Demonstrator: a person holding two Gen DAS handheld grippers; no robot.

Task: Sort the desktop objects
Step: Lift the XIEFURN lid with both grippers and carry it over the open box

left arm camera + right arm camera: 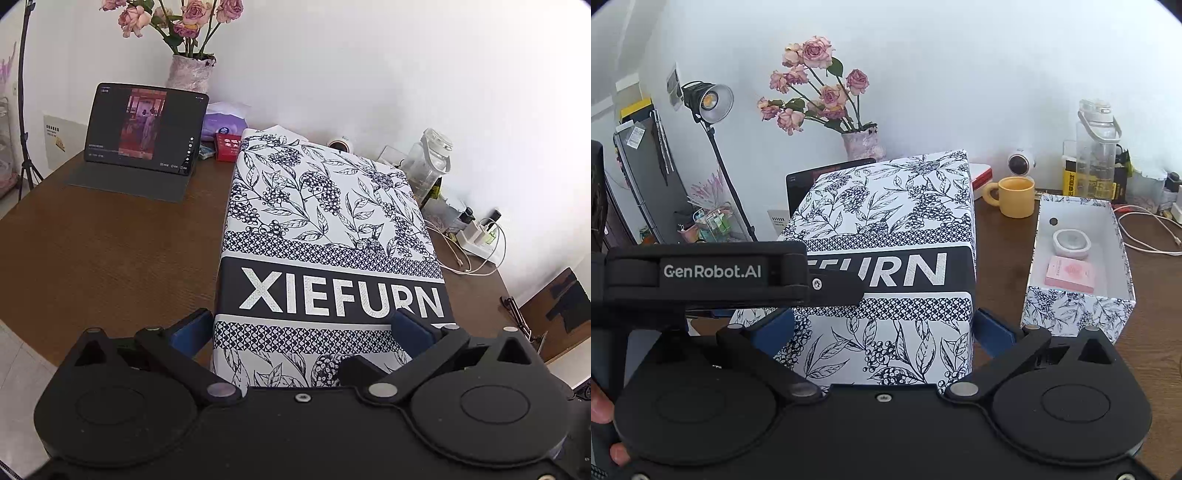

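A large box lid (325,206) printed with blue leaves and "XIEFURN" fills the middle of both views. In the right wrist view the lid (886,221) is raised and tilted above the table, and my right gripper (884,317) clamps it across its width, one blue finger on each side. My left gripper (301,317) has its jaws wide: one finger lies beside the lid's left edge, the other over its printed top. Whether it grips is unclear. To the right stands the matching open box (1071,310), holding a pink packet (1071,277) and a white round dish (1071,242).
On the brown table (110,251) a tablet (144,129) stands at the back left, with a vase of roses (188,74), a tissue pack (223,123) and a red packet (228,147). A yellow cup (1015,195), a clear bottle (428,158) and charger cables (465,254) crowd the back right.
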